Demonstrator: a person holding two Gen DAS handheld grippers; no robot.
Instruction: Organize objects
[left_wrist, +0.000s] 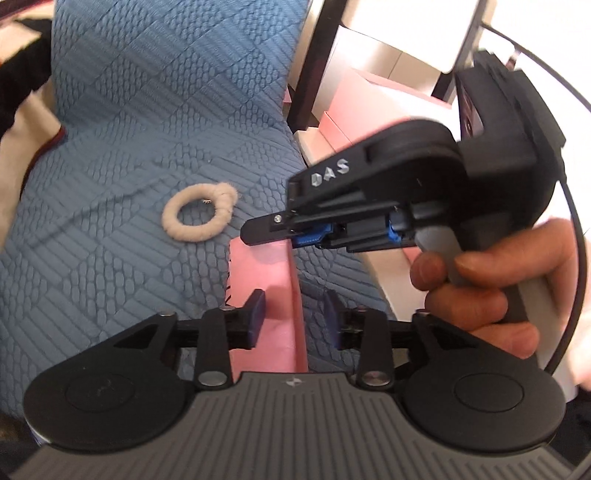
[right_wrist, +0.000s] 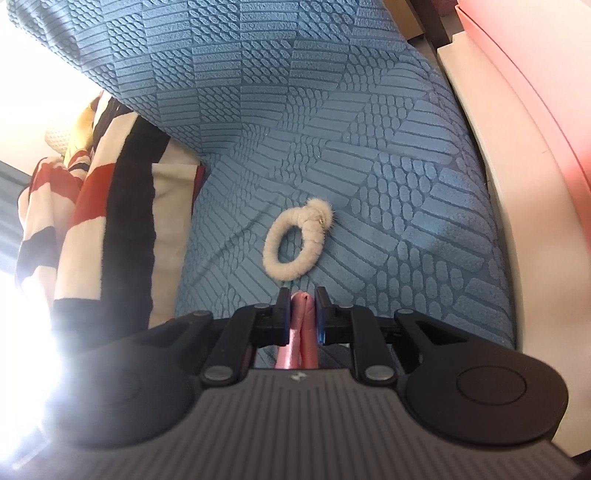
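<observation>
A: What does the left gripper (left_wrist: 293, 317) show?

B: Its jaws stand apart with a pink pouch (left_wrist: 264, 295) between them; neither pad visibly presses on it. No earlier picture is at hand to set beside this.

A: And the right gripper (right_wrist: 302, 314)?

B: Its jaws are clamped on the pouch's pink edge (right_wrist: 303, 325), pinching it into a fold. In the left view the same gripper (left_wrist: 258, 230) reaches in from the right, held by a hand (left_wrist: 491, 280).

A: Where is the hair tie?

B: The cream furry hair tie (right_wrist: 293, 243) lies flat on a blue textured sofa cushion (right_wrist: 388, 184), just ahead of the right gripper's tips, apart from the pouch. A striped cloth (right_wrist: 92, 221) lies to the cushion's left, and a pink box (left_wrist: 365, 107) stands beyond its right edge.
</observation>
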